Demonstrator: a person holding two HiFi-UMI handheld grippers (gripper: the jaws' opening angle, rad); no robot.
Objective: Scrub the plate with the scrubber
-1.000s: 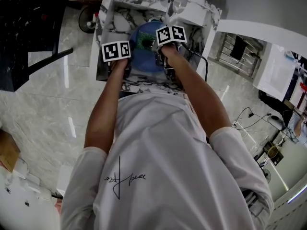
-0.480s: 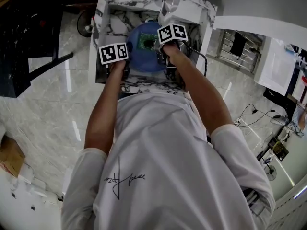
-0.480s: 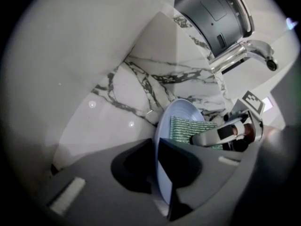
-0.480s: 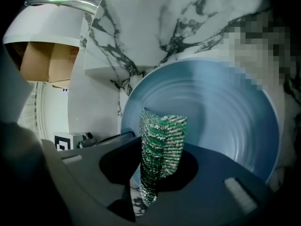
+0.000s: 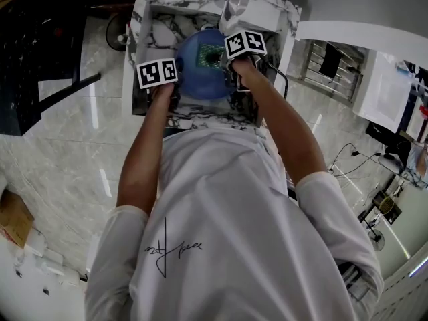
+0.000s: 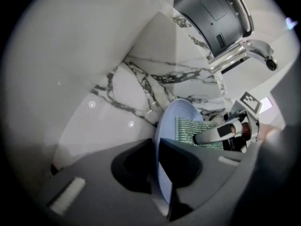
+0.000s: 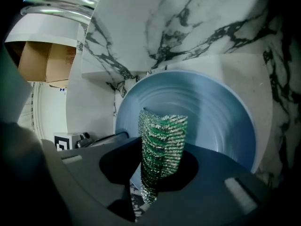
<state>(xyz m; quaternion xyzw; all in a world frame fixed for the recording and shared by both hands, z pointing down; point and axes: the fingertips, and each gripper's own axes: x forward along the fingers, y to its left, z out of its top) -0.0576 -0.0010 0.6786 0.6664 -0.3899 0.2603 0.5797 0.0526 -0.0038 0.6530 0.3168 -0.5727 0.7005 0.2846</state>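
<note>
Leftmost, the left claw [image 6: 157, 173] is clamped on the rim of the light-blue plate [image 7: 211, 112]. Its two jaws press on either face of the near edge, so the plate stands on edge, tilted, inside the marble sink [image 5: 155, 29]. From this claw the plate rises up and away, its hollow face turned to the claw's right. Beyond the claw, white stone with grey veins forms the sink's wall. Above and to the right, a chrome faucet [image 6: 244, 51] reaches over the basin.

Right of the left claw, against the plate's hollow face, lies the green scrubber [image 7: 162, 131], a glittery woven pad. The right claw [image 7: 157, 161] pinches it. The pad stands upright between the jaws, squeezed at its lower part, and its upper end sticks out past the fingertips against the plate near the middle. In the right gripper view the plate fills the space just ahead of this claw, with veined marble behind it. To the claw's left sits the left claw's marker cube [image 7: 63, 141], and farther up and left a cardboard box [image 7: 47, 62].

In the head view both claws sit close together over the sink with the plate between them, at the ends of the person's bare forearms [image 5: 144, 152], below which a white T-shirt [image 5: 221, 233] fills the picture.
</note>
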